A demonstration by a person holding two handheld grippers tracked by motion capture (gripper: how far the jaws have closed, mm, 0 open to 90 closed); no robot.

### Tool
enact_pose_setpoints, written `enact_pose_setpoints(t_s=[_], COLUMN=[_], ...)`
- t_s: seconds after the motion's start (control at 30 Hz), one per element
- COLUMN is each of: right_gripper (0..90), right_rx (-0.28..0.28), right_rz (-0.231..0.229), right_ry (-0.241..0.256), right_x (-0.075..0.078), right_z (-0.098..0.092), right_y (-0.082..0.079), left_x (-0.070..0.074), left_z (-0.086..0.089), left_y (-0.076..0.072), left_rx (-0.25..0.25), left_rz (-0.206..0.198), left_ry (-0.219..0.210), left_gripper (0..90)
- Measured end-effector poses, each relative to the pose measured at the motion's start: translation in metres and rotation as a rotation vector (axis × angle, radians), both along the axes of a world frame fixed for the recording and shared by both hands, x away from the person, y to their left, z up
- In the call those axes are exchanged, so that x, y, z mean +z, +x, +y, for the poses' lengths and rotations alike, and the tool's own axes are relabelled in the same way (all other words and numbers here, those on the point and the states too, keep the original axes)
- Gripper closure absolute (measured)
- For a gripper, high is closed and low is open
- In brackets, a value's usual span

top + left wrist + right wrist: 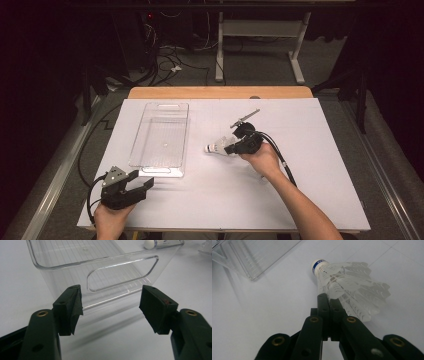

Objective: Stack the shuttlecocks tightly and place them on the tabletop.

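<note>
Right hand-held gripper (329,300) clamped on shuttlecock (347,287) skirt, beside clear bin (160,137).

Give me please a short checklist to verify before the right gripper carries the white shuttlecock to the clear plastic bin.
1. Grip: right gripper fingers are shut on the skirt edge of the white plastic shuttlecock with a blue-banded cork: ok.
2. Grip depth: a thin pinch at the edge; firmness: cannot tell.
3. Clear rectangular plastic bin is upright and empty: ok.
4. White table is free between shuttlecock and bin: ok.
5. Left gripper is open, facing the bin handle without touching it: ok.
</note>
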State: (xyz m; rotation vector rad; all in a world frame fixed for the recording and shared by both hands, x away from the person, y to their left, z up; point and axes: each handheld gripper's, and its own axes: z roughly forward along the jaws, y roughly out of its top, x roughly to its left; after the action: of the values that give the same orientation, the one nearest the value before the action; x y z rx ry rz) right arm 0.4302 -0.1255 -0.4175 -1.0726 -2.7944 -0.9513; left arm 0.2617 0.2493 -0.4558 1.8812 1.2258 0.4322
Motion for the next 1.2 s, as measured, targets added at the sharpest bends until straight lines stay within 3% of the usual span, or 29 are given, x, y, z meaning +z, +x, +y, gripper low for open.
enact_pose_setpoints(t_s=[0.6,0.83,1.2], right_gripper=[88.7,85.2,78.3], right_rx=[-0.036,-0.052,-0.073], right_rz=[0.031,0.021,0.014], right_ry=[-0.033,-0.065,-0.071], right_x=[-0.0012,-0.0023,-0.0021], right_z=[-0.0001,0.0004,-0.0012], right_y=[0.0081,0.0089,0.0087], left_x=[0.0001,0.0001,0.0001], left_z=[-0.0002,-0.0001,-0.0001], left_y=[0.0,0.0001,-0.0001], left_rx=[-0.004,-0.003,-0.002], left_rz=[0.001,0.002,0.001], left_ry=[0.005,0.003,0.002], left_gripper=[35.2,35.3,35.3])
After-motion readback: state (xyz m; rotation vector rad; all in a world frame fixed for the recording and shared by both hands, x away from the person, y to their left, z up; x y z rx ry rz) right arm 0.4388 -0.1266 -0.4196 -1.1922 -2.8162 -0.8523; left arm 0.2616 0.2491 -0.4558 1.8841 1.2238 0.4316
